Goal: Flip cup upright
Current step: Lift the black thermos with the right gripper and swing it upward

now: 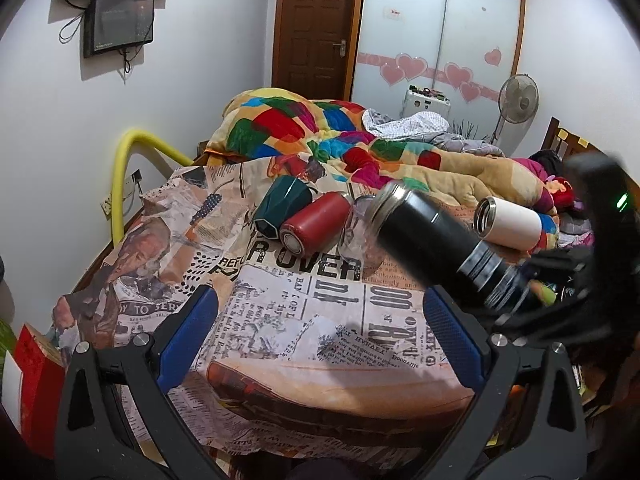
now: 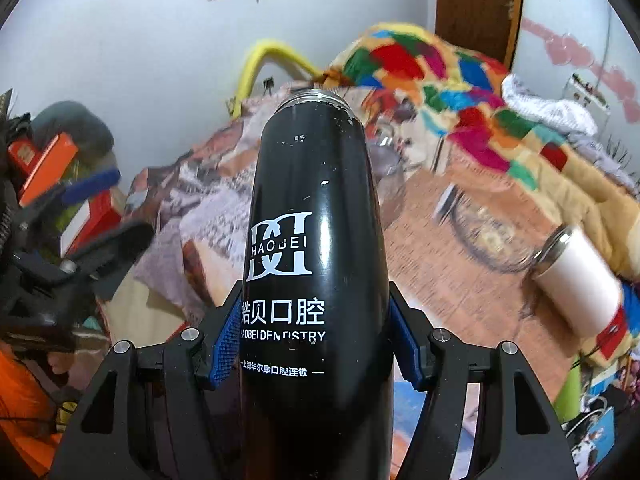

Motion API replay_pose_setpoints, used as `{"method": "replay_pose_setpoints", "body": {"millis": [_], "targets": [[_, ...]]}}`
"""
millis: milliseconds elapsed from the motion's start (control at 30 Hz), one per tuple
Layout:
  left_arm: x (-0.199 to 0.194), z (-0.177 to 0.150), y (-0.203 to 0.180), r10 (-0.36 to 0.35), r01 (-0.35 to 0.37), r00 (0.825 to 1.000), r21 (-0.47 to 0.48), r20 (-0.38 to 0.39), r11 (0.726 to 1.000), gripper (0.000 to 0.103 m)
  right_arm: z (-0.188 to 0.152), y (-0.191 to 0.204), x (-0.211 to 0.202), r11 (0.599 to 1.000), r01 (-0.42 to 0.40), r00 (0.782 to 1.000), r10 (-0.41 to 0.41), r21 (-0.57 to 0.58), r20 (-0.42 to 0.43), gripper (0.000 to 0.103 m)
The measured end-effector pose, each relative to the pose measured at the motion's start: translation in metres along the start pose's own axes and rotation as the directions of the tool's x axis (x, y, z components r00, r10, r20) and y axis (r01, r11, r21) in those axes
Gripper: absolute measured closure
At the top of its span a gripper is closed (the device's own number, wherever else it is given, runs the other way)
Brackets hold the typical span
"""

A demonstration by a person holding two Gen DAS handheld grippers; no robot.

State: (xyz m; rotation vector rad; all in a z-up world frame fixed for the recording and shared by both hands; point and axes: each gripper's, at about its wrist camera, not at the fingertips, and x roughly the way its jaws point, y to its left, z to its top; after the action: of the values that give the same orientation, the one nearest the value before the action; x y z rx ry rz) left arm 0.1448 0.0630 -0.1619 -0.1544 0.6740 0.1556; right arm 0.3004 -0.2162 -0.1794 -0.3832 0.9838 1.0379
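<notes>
My right gripper (image 2: 312,344) is shut on a black steel flask (image 2: 312,208) with white lettering; its open mouth points away from the camera. In the left wrist view the same flask (image 1: 436,236) hangs tilted above the table, mouth up-left, held by the blurred right gripper (image 1: 560,276). My left gripper (image 1: 320,320) is open and empty above the near part of the newspaper-print tablecloth (image 1: 304,320). A white flask (image 1: 508,222) lies on its side at the right; it also shows in the right wrist view (image 2: 580,284).
A dark green cup (image 1: 282,204), a red flask (image 1: 316,226) and a clear glass (image 1: 356,232) lie on their sides in the middle of the table. A colourful blanket (image 1: 320,128) is piled behind. A yellow pipe (image 1: 120,184) runs at the left.
</notes>
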Motion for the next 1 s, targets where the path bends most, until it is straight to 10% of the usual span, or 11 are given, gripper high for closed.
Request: {"method": "replay_pose_setpoints", "body": {"millis": [367, 1000], "targets": [[0.021, -0.017, 0.01, 0.014, -0.015, 0.997, -0.021, -0.071, 1.0, 0.0, -0.017, 0.005, 0.078, 0.997, 0.031, 0.988, -0.041, -0.069, -0.152, 0.042], [0.046, -0.025, 0.026, -0.006, -0.011, 0.989, -0.114, -0.15, 0.993, 0.001, -0.017, 0.006, 0.089, 0.998, 0.006, 0.984, -0.016, -0.055, -0.18, 0.041]]}}
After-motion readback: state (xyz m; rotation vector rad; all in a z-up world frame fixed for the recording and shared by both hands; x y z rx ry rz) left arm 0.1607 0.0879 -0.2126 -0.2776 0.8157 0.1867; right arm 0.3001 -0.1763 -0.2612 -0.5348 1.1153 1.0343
